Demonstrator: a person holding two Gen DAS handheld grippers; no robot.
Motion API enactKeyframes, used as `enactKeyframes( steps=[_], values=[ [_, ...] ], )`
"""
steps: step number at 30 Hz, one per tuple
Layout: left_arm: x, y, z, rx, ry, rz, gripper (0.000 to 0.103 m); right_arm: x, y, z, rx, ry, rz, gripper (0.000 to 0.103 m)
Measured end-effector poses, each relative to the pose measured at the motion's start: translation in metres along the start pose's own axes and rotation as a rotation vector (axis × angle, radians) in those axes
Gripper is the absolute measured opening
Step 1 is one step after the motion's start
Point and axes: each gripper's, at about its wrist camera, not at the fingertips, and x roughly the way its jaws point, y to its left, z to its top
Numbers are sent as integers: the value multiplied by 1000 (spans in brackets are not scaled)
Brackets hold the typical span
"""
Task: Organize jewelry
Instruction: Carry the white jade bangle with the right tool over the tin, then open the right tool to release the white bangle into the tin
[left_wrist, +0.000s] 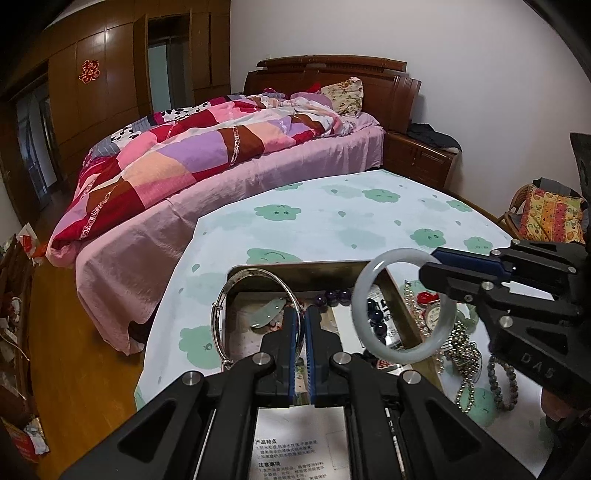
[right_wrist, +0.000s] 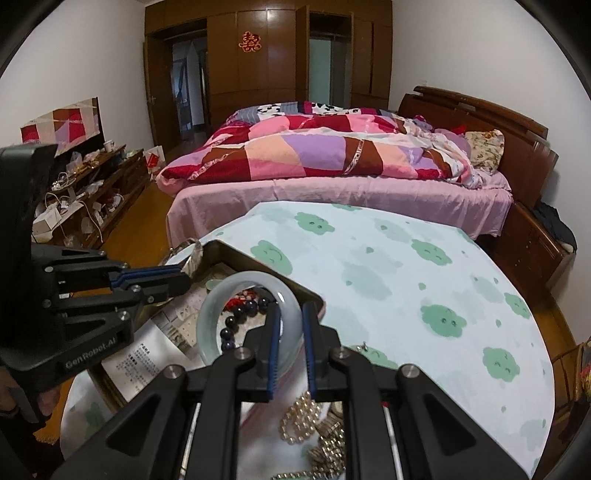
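Right tongs (right_wrist: 290, 349) clamped on jade bangle (right_wrist: 236, 295) above tray (left_wrist: 399, 295), left tongs (left_wrist: 302, 332) pinching silver bangle (left_wrist: 236, 295)

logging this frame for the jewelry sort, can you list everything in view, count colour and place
jade bangle: one, pale white-green, held upright over the tray's right side
silver bangle: one, silver, held at the tray's left edge
tray: one, brassy metal, on the table
jade pendant: one, pale green, inside the tray
dark bead bracelet: one, purple-black, inside the tray
pearl strand: one, cream, on the table right of the tray
metal bead chain: one heap, silvery, beside the pearls
table: one, white cloth with green clouds
bed: one, pink sheet, patchwork quilt, behind the table
left hand-held gripper: black, blue pads, shut on the silver bangle
right hand-held gripper: black, blue pads, shut on the jade bangle
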Motion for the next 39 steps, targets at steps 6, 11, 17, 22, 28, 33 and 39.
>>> enactKeyframes(
  steps=[6, 11, 17, 22, 28, 33, 39],
  values=[
    [6, 6, 2, -2, 8, 13, 3, 16, 9, 3, -22, 22, -3, 14],
    [8, 8, 3, 4, 12, 10, 3, 27, 12, 1, -34, 44, -11, 14],
    [13, 1, 4, 25, 21, 2, 3, 34, 11, 0, -38, 59, -26, 14],
    [20, -1, 3, 33, 45, 4, 2, 40, 11, -2, -43, 77, -37, 14],
    [26, -3, 1, 35, 62, 8, 0, 44, 10, -1, -41, 82, -51, 14],
    [30, -1, -1, 28, 73, 11, 0, 50, 9, -2, -41, 94, -61, 14],
    [28, -1, 0, 24, 58, 27, 0, 53, 9, -2, -45, 101, -63, 14]
  ],
)
